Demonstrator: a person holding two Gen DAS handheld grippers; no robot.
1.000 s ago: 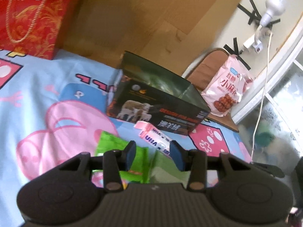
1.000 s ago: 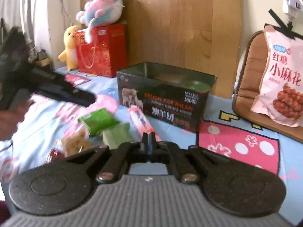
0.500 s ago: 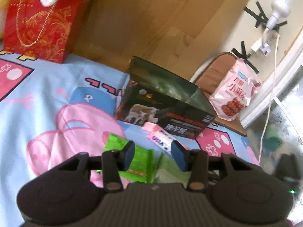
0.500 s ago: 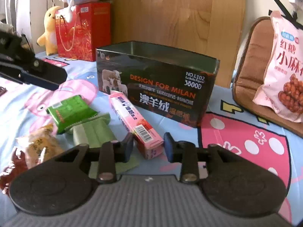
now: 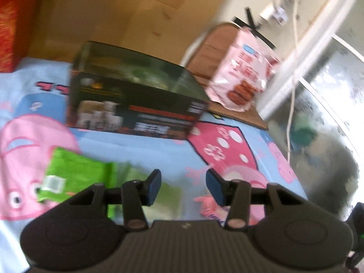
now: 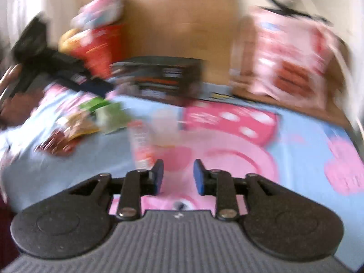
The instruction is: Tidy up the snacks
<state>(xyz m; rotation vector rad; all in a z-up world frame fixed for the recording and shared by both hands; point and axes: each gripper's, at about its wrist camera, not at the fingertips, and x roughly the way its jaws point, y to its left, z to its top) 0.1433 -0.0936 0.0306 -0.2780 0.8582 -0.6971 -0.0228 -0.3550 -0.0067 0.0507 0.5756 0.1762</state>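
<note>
I have both grippers over the cartoon-print bedsheet (image 5: 145,150), and both views are smeared, the right one badly. The left gripper (image 5: 183,187) has its jaws apart with only sheet between them; the right gripper (image 6: 178,177) is opening its jaws, and nothing sits between those either. The open dark box (image 5: 134,100), which I take to be where the snacks should go, stands at about 11 o'clock from my left gripper, well apart from it. The bright green packet (image 5: 75,177) lies flat at 9 o'clock, just beside the left finger, with a paler green packet (image 5: 127,170) partly tucked under my tool. From the right view the long pink stick pack (image 6: 142,145) lies at about 11 o'clock, its near end close to the left pad, and the heap of small wrapped snacks (image 6: 75,125) is farther out at 10 o'clock. The big pink bag (image 5: 243,72) leans on a brown cushion (image 5: 216,43) at 1 o'clock. I judge these packets light, crinkly and slippery, with crushable contents. I would pinch the stick pack across its narrow width near the middle, gently, and take the flat packets by a sealed edge.
</note>
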